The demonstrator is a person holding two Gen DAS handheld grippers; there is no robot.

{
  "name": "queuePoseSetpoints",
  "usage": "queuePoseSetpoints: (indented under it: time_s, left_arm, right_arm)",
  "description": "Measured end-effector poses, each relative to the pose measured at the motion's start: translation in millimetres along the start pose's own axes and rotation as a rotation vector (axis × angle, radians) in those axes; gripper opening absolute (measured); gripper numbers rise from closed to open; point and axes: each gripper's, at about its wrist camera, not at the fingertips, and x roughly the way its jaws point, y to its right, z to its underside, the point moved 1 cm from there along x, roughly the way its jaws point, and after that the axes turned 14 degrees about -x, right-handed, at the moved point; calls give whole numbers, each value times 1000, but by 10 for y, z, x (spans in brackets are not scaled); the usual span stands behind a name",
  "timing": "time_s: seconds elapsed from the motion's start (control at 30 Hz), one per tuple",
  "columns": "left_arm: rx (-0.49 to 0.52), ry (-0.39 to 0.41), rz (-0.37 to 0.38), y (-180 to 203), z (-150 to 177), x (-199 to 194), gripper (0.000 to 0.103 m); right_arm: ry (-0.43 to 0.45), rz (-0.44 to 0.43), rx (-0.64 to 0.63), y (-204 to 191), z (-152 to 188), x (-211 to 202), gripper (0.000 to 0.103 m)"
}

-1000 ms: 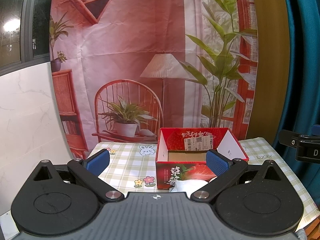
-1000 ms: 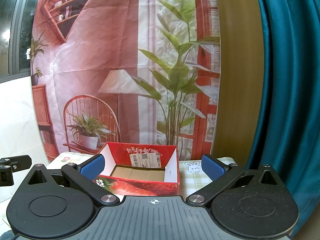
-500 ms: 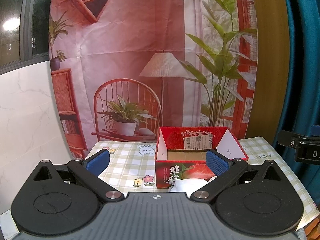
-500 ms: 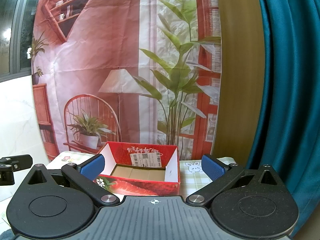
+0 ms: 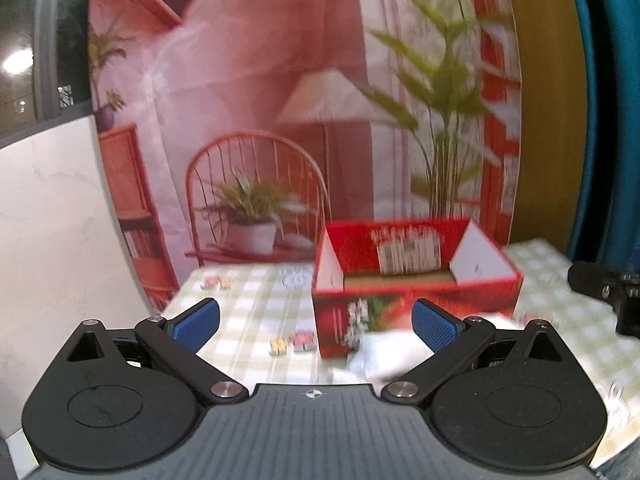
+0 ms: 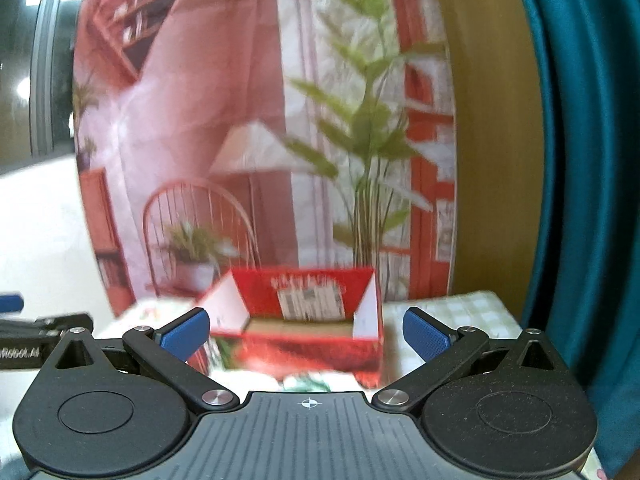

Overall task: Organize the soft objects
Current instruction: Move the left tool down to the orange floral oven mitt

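Observation:
An open red strawberry-print box (image 5: 412,280) stands on the checked tablecloth (image 5: 248,320); its inside looks empty. It also shows in the right wrist view (image 6: 304,320). A white soft object (image 5: 384,354) lies against the box's front, between my left gripper's fingers and partly hidden by the right finger. My left gripper (image 5: 316,324) is open and empty, above the table in front of the box. My right gripper (image 6: 306,334) is open and empty, facing the box. A green-and-white soft thing (image 6: 308,383) peeks out just below the box.
A printed backdrop (image 5: 280,100) hangs behind the table. A teal curtain (image 6: 580,200) hangs at the right. A white wall (image 5: 52,240) is at the left. The other gripper's black body (image 5: 608,292) sits at the right edge of the left wrist view.
Both views are now motion-blurred and tilted lower. The box and the table sit higher and larger in frame. Both grippers stay open.

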Motion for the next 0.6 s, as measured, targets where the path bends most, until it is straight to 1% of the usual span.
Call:
queuePoseSetpoints:
  time_s: [0.07, 0.17, 0.23, 0.33, 0.4, 0.47, 0.6]
  left_arm:
    - [20, -41, 11, 24, 113, 136, 102]
    - [33, -104, 31, -1, 274, 308, 98]
    - [45, -137, 31, -21, 384, 403, 95]
    - [52, -178, 49, -64, 486, 496, 91]
    - [48, -211, 71, -85, 529, 540, 90]
    - [42, -247, 102, -103, 576, 573, 88]
    - [12, -324, 144, -94, 676, 626, 77]
  right_arm:
    - [-44, -41, -32, -37, 122, 103, 103]
    - [-79, -44, -76, -149, 308, 220, 103]
    - [-118, -32, -95, -209, 451, 330, 103]
    - [-153, -39, -101, -246, 607, 443, 103]
    - [-190, -66, -93, -274, 732, 519, 103]
    - [-227, -104, -72, -287, 835, 584, 100]
    - [-287, -140, -67, -337, 981, 654, 97]
